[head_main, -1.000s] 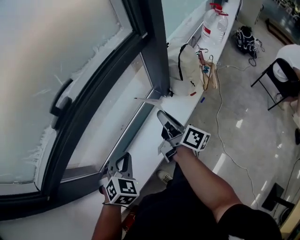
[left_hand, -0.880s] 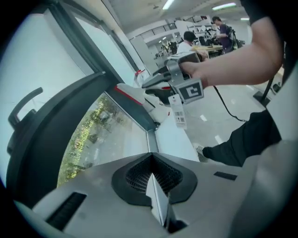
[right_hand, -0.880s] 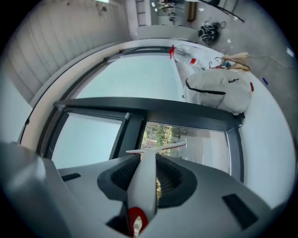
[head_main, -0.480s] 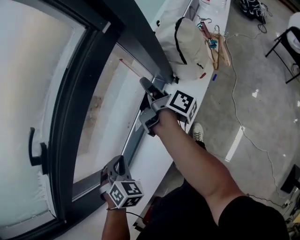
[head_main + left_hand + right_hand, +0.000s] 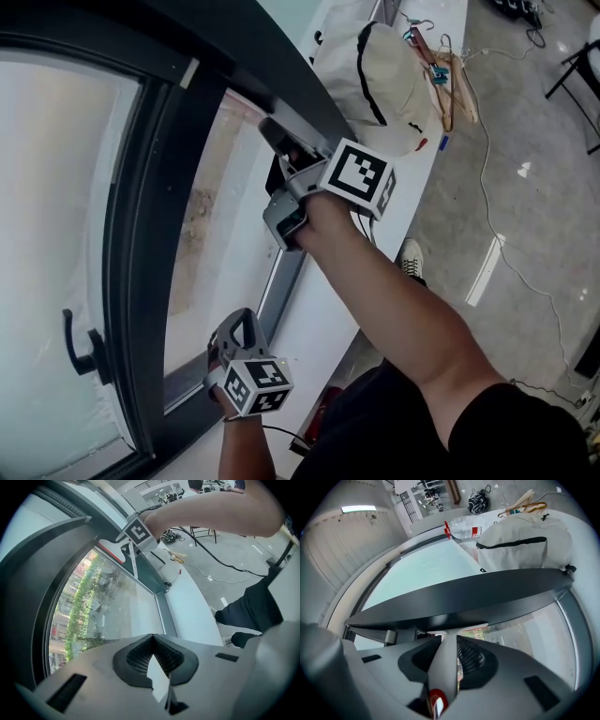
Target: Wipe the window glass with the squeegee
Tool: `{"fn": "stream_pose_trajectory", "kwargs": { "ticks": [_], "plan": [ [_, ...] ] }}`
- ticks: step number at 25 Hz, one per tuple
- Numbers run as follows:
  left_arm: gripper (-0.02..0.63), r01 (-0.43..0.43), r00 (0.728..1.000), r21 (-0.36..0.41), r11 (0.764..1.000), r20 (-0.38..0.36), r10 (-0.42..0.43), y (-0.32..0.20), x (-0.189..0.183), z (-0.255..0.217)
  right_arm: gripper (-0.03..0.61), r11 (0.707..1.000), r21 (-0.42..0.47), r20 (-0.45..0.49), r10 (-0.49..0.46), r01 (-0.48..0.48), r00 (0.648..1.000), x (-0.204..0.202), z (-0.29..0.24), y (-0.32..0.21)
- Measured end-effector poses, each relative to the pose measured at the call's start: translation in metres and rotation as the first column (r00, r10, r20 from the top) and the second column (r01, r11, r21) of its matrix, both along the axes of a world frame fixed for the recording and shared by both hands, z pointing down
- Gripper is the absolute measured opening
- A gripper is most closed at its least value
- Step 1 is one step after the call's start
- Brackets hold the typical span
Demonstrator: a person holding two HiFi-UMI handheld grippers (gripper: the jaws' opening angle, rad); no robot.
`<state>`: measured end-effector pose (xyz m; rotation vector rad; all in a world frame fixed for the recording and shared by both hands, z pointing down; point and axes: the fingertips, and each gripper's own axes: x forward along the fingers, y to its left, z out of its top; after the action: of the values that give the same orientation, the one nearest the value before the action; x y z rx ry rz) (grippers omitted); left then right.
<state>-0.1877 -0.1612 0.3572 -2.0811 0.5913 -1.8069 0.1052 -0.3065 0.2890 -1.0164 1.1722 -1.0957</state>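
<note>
My right gripper is shut on the pale handle of the squeegee, which has a red end. It holds the squeegee blade against the top edge of the lower window glass, just under the dark frame bar. In the left gripper view the squeegee hangs from that gripper against the glass. My left gripper is low by the bottom of the pane, over the white sill. Its jaws are shut with nothing between them.
A beige bag lies on the sill beyond the right gripper, with wooden hangers beside it. A water bottle stands farther along. A black window handle sits on the left sash. A cable runs over the floor.
My right gripper has risen from the sill with the squeegee to the top of the lower pane. The left gripper has stayed low by the sill.
</note>
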Motion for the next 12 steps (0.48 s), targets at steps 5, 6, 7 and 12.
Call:
{"fn": "stream_pose_trajectory", "kwargs": {
  "ticks": [5,6,7,12],
  "plan": [
    [0.000,0.008,1.000,0.000,1.000,-0.014,-0.008,-0.0060,0.0052,-0.0007,0.091,1.000,0.016,-0.010,-0.014,0.015,1.000,-0.0028,-0.0071,-0.0052],
    [0.002,0.011,1.000,0.001,1.000,-0.016,-0.011,-0.0069,0.0051,-0.0011,0.091,1.000,0.017,-0.005,-0.014,0.014,1.000,-0.0032,-0.0079,-0.0060],
    [0.002,0.013,1.000,0.002,1.000,-0.018,-0.013,-0.0074,0.0048,-0.0017,0.091,1.000,0.018,0.001,-0.013,0.013,1.000,-0.0030,-0.0081,-0.0066],
    [0.000,0.028,0.999,0.009,1.000,-0.024,-0.027,-0.0067,-0.0022,-0.0031,0.091,1.000,0.017,0.013,-0.008,0.008,1.000,-0.0025,-0.0086,-0.0041]
  ]
}}
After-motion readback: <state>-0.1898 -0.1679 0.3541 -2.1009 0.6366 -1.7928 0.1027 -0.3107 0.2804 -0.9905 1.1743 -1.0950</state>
